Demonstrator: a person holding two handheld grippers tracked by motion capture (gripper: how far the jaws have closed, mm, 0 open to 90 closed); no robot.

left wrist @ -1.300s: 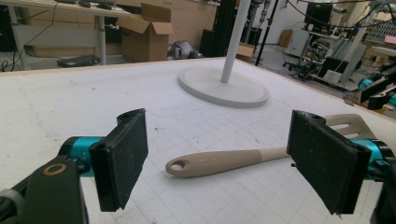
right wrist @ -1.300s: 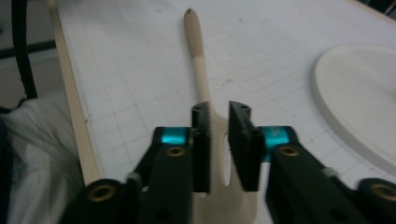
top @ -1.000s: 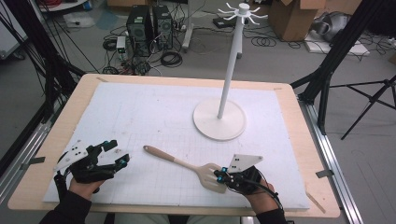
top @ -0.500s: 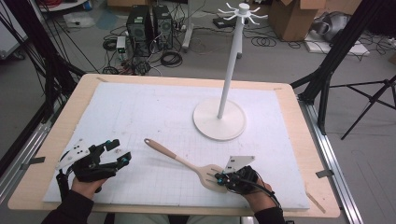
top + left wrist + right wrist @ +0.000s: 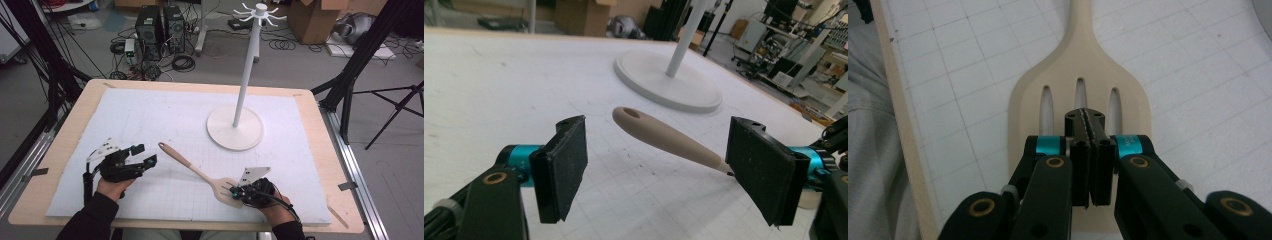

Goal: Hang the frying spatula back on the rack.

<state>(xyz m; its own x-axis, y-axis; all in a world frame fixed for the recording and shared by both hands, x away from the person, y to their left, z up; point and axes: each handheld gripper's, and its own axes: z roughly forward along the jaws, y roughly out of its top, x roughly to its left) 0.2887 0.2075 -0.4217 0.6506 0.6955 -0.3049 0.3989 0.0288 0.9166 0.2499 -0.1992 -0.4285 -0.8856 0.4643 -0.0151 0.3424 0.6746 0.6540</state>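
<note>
Since a second ago the wide-open left gripper [image 5: 145, 155] has slid right toward the hole-tipped handle of the stiff, light beige wooden slotted spatula [image 5: 200, 172], best grasped there, while the right gripper [image 5: 235, 192] pinches its blade near the table's front edge.
</note>
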